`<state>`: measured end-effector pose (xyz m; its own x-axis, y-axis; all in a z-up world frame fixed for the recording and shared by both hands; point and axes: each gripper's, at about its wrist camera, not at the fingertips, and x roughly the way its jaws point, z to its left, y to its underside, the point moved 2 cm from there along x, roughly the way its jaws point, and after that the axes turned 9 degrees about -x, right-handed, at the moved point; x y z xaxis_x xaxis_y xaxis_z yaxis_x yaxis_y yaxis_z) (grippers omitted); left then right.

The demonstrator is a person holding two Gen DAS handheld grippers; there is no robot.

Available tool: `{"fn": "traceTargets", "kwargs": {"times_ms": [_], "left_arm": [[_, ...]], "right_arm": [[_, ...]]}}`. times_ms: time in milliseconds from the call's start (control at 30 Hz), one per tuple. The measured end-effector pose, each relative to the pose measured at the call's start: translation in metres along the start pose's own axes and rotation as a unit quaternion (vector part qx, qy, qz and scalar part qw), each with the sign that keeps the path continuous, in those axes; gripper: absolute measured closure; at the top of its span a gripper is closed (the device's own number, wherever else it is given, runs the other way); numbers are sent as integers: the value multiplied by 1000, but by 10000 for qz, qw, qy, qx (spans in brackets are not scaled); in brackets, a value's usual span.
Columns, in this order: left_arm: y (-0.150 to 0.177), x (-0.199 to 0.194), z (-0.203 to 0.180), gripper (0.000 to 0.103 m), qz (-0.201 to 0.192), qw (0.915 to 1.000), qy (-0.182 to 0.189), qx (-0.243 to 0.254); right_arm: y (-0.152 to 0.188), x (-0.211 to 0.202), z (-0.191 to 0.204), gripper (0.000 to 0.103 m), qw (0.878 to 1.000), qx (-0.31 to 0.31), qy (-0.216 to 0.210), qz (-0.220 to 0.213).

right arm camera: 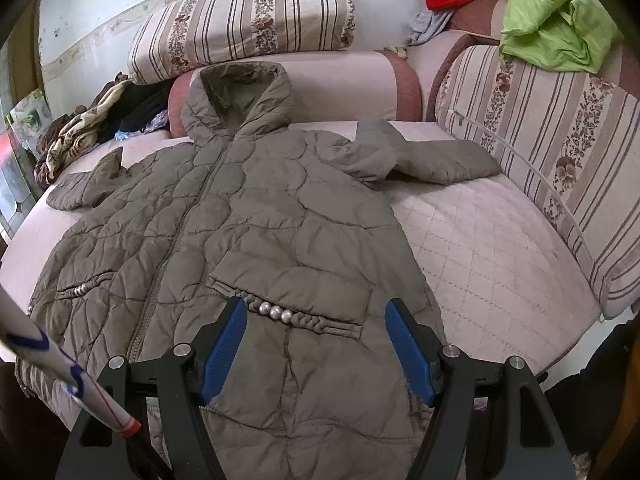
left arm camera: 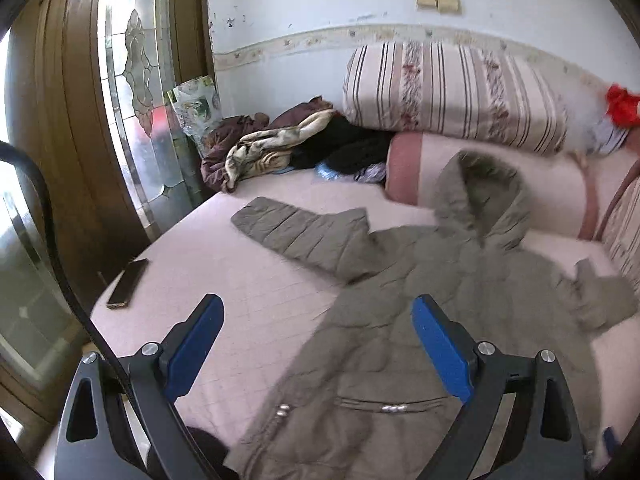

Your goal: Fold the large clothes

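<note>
A grey-green quilted hooded coat (right arm camera: 256,216) lies spread face up on the pink quilted bed (right arm camera: 480,240), hood toward the bolster, both sleeves out to the sides. In the left wrist view the same coat (left arm camera: 460,280) fills the right half, its left sleeve (left arm camera: 296,232) stretched flat. My left gripper (left arm camera: 318,316) hovers above the coat's lower left edge, jaws wide apart with nothing between them. My right gripper (right arm camera: 316,316) hangs over the right pocket with its silver beads (right arm camera: 275,313), open and empty.
A phone (left arm camera: 128,283) lies near the bed's left edge. A heap of clothes (left arm camera: 280,148) sits at the back left corner by the glass door. Striped cushions (right arm camera: 244,24) and a pink bolster (right arm camera: 344,80) line the back; a green cloth (right arm camera: 560,28) lies top right.
</note>
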<state>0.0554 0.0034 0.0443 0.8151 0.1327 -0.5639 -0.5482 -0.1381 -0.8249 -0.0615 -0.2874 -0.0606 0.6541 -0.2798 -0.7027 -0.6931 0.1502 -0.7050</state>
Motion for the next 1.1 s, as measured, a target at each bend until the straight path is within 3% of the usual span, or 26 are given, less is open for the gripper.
{"fn": "traceTargets", "kwargs": {"times_ms": [300,1100], "left_arm": [[7,30,18,8,233,9997,47,-36],[2,75,117,8,148,9952,-712,-657]], "right_arm": [[-3,9,26,27,9991,-379,134,164],[-12,10,81,26,9937,-1042,297,270]]}}
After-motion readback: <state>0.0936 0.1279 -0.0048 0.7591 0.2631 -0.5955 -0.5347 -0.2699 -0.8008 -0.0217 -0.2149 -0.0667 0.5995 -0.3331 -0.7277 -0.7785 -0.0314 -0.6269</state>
